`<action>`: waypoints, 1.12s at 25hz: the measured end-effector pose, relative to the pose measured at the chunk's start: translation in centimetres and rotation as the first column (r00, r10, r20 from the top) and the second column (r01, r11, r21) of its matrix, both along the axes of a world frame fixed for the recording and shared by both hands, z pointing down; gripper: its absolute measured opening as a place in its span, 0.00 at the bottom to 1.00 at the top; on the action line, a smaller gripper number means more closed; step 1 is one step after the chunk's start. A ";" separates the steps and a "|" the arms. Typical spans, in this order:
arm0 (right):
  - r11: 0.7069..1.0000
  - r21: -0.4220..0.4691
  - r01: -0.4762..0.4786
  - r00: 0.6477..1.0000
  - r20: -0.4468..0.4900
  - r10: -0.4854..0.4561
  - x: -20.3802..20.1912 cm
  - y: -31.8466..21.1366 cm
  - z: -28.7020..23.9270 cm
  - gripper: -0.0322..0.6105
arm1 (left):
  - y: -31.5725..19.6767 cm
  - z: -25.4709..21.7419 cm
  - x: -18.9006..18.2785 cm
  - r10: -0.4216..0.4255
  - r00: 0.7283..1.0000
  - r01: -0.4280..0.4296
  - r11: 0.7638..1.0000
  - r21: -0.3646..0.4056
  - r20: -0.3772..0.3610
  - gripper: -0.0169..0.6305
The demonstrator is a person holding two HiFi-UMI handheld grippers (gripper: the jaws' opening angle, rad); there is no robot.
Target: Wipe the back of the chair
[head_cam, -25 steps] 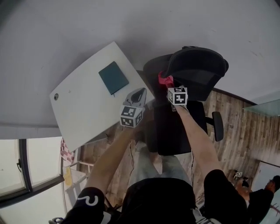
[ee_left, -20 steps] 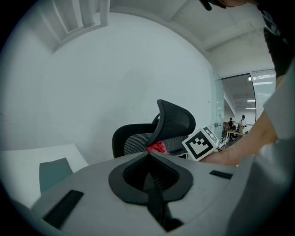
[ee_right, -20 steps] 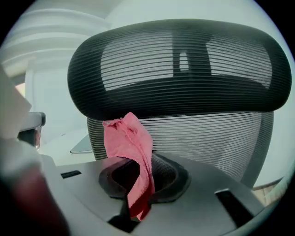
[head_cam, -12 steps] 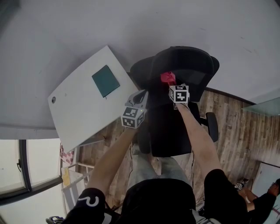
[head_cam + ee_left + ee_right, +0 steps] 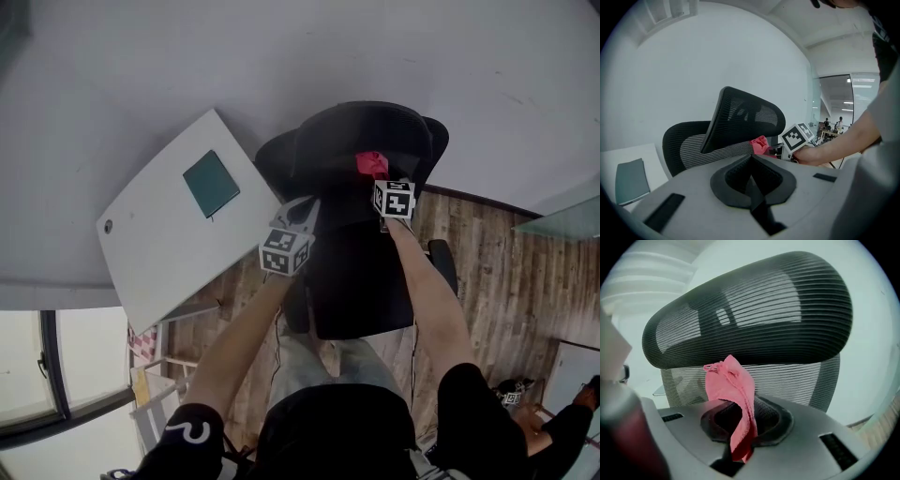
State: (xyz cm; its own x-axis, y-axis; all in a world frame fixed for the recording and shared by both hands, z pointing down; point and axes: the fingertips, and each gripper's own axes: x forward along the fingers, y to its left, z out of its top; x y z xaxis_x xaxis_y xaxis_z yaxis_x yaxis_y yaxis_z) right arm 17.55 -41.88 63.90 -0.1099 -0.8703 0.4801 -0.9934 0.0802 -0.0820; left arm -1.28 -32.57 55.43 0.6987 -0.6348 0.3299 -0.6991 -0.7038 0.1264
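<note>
Chair back [image 5: 787, 376], mesh, stood upright on the wooden floor [image 5: 506, 272], just beside the desk [image 5: 159, 244] edge. Right gripper [image 5: 740, 427]: clamped on a pink cloth [image 5: 733, 385], its tip raised near the mesh below the headrest [image 5: 754, 301], judged placed for wiping. Left gripper [image 5: 752, 180]: jaws together, empty, held aside. Open room lay rightward along the mesh.

Black short-sleeved shirt [image 5: 337, 422]; white mark [image 5: 190, 430] on left sleeve [image 5: 167, 457]. On left tongs [image 5: 751, 165] and right tongs [image 5: 740, 425]: grey shells [image 5: 689, 185], black pads [image 5: 733, 176], black-and-white marker cubes [image 5: 284, 251].
</note>
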 end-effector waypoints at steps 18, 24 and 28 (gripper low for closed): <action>0.986 -0.016 -0.164 0.985 -0.059 0.163 14.8 0.8 0.0 0.16 | 0.6 0.8 5.6 0.063 0.998 -0.062 0.998 -0.031 0.009 0.06; 0.971 -0.016 -0.240 0.969 -0.057 0.239 19.0 1.8 0.1 0.16 | 0.6 1.1 5.7 0.062 0.998 -0.062 0.997 -0.038 0.012 0.06; 0.964 -0.016 -0.266 0.963 -0.055 0.264 19.3 3.6 0.6 0.16 | 0.6 1.3 5.0 0.065 0.998 -0.064 0.997 -0.044 0.014 0.06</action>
State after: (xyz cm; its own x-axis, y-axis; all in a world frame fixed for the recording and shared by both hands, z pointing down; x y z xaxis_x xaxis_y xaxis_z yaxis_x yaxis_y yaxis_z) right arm 36.81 -38.25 64.48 0.1488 -0.8538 0.4989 -0.9818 -0.1878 -0.0286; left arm 3.71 -32.01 56.76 0.7324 -0.5732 0.3676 -0.6544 -0.7417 0.1473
